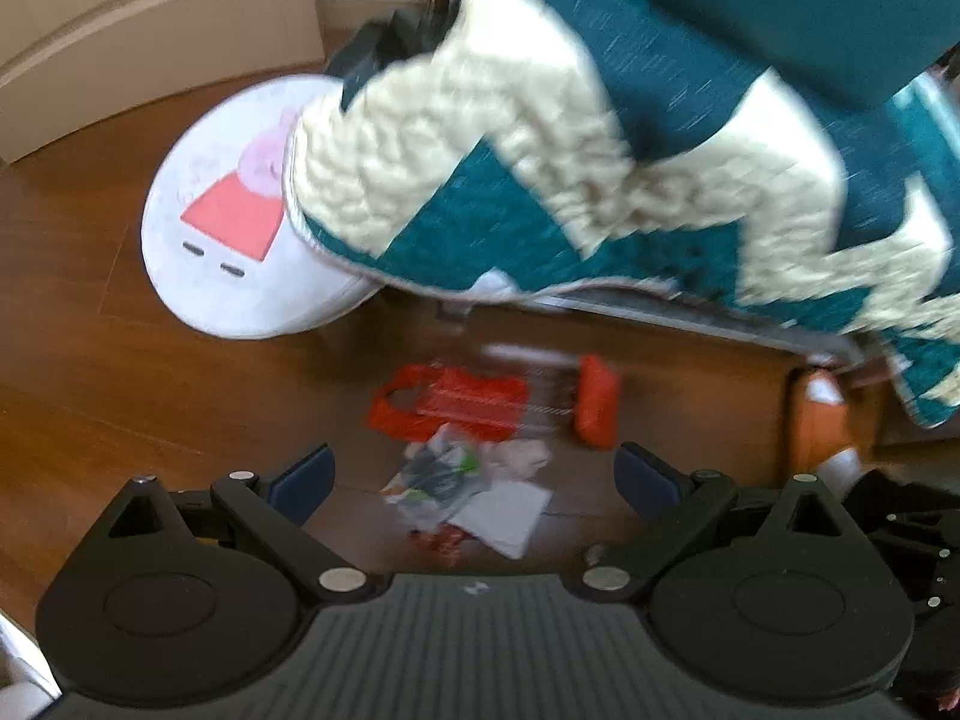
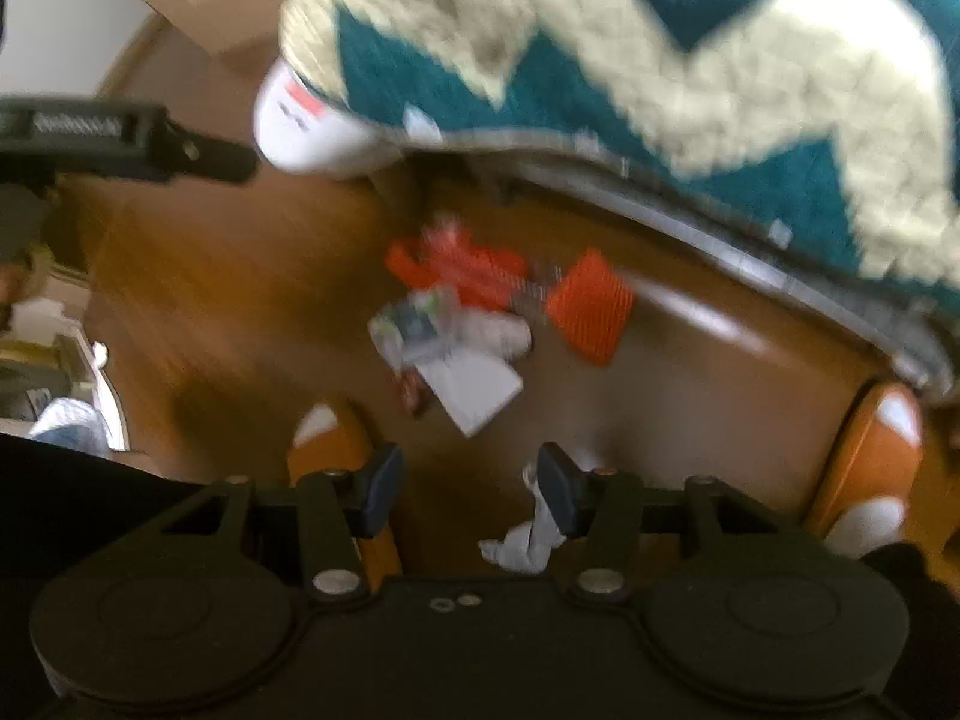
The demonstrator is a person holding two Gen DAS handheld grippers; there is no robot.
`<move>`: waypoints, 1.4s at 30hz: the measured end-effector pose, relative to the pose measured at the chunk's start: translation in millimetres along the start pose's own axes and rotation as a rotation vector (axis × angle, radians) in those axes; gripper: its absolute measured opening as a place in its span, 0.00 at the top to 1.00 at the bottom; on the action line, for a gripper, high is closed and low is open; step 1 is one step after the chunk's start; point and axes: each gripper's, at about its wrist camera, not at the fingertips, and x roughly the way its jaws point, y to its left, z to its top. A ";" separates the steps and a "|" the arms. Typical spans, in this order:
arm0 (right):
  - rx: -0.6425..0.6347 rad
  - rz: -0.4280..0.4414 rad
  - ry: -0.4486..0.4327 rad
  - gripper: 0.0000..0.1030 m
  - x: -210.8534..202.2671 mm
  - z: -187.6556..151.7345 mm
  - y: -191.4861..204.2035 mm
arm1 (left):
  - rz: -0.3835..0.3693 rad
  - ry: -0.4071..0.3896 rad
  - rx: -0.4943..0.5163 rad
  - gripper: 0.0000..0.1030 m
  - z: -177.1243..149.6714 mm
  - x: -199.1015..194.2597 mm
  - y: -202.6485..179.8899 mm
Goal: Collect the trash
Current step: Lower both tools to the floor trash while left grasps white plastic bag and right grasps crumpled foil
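A pile of trash lies on the wooden floor under the bed edge: a crumpled printed wrapper (image 1: 441, 474) (image 2: 414, 324), a white paper sheet (image 1: 504, 519) (image 2: 477, 387), a crumpled tissue (image 1: 525, 456) and a small red wrapper (image 1: 444, 537). My left gripper (image 1: 474, 480) is open, hovering above the pile. My right gripper (image 2: 468, 489) is open, above the floor short of the pile. A crumpled white tissue (image 2: 528, 540) lies on the floor just under its right finger (image 2: 558, 492). Both views are blurred.
A red toy shopping cart (image 1: 480, 399) (image 2: 510, 288) lies tipped behind the pile. A white round stool (image 1: 240, 222) with a Peppa Pig print stands left. A teal and cream blanket (image 1: 600, 150) (image 2: 660, 72) overhangs the bed. Orange slippers (image 2: 870, 462) (image 2: 336, 438) sit on the floor.
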 end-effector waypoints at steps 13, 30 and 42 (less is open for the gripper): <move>0.193 -0.014 0.317 0.51 162.0 -32.8 -49.9 | 0.037 0.263 0.049 0.03 -5.9 164.0 16.7; 0.270 -0.027 0.538 0.52 273.7 -61.9 -71.6 | 0.029 0.426 -0.047 0.08 -40.7 295.2 42.6; 0.215 -0.062 0.499 0.77 284.6 -62.0 -69.6 | -0.035 0.433 -0.140 0.47 -48.4 303.2 61.2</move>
